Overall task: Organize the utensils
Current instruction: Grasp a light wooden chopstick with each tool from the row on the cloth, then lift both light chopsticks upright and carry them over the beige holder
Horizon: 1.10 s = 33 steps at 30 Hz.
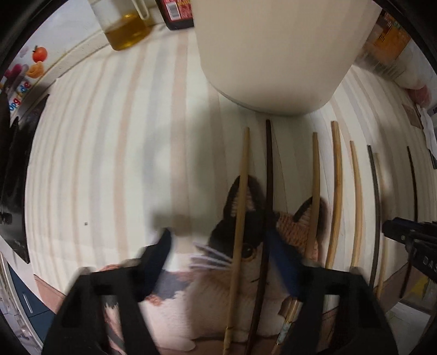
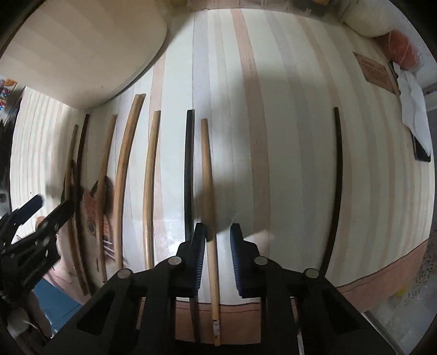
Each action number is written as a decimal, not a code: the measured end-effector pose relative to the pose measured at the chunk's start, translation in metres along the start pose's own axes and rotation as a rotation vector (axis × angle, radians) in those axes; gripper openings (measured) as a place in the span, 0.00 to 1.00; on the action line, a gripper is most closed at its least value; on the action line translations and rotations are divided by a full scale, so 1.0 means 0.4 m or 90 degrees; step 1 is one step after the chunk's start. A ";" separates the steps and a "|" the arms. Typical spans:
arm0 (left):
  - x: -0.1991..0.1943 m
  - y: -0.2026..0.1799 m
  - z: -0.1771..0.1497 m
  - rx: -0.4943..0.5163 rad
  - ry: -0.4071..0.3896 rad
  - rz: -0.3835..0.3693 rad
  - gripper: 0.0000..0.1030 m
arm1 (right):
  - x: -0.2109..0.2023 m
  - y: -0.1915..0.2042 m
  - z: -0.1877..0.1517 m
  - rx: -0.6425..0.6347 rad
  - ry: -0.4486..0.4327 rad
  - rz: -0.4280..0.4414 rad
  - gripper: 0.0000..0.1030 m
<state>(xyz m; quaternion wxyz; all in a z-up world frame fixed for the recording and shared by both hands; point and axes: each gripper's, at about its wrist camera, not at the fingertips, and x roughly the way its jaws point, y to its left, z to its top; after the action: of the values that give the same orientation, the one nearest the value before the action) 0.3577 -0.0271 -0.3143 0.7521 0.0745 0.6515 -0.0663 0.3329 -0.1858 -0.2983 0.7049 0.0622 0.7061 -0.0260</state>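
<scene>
Several wooden chopsticks, light and dark, lie side by side on a striped tablecloth point(image 2: 273, 136). My left gripper point(image 1: 217, 232) points down over a cat-picture mat point(image 1: 245, 254). It is open, and a light chopstick point(image 1: 241, 191) and a dark chopstick point(image 1: 269, 169) lie between its blurred fingers. My right gripper point(image 2: 217, 234) straddles a light chopstick point(image 2: 207, 169). Its left pad is at the stick and a gap shows on the right side. A dark chopstick point(image 2: 188, 163) lies just outside that finger. A white round container point(image 1: 273, 54) stands beyond the chopsticks' far ends.
An oil bottle point(image 1: 125, 30) and a dark bottle point(image 1: 177, 13) stand at the back left, and packets point(image 1: 387, 41) at the back right. A lone dark chopstick point(image 2: 337, 177), a brown card point(image 2: 377, 73) and white paper point(image 2: 412, 109) lie to the right. The table's brown border point(image 2: 382, 278) runs in front.
</scene>
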 end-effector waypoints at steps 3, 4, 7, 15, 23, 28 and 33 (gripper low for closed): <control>0.009 0.017 0.018 -0.025 0.000 -0.010 0.16 | -0.002 -0.019 -0.004 0.013 0.003 0.009 0.06; 0.009 0.027 0.018 -0.037 0.000 -0.015 0.07 | -0.003 -0.027 -0.003 0.017 0.005 0.007 0.06; 0.009 0.064 0.007 -0.063 0.007 -0.010 0.05 | 0.001 -0.061 0.006 0.028 0.015 0.013 0.07; 0.005 0.085 -0.017 -0.066 0.010 0.007 0.05 | 0.001 -0.079 0.024 0.004 0.049 0.006 0.07; 0.009 0.032 -0.057 -0.057 0.009 0.010 0.05 | 0.011 -0.069 0.039 -0.001 0.075 0.010 0.07; 0.017 0.028 -0.055 -0.048 0.008 0.015 0.05 | 0.014 -0.061 0.034 -0.005 0.068 0.002 0.07; 0.018 0.018 -0.059 -0.039 -0.003 0.019 0.04 | -0.004 -0.039 0.003 -0.016 0.025 -0.021 0.06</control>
<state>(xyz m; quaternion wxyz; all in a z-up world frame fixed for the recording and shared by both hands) 0.3371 -0.0154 -0.3247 0.7562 0.0611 0.6505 -0.0353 0.3320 -0.2014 -0.2975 0.6913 0.0424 0.7208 -0.0272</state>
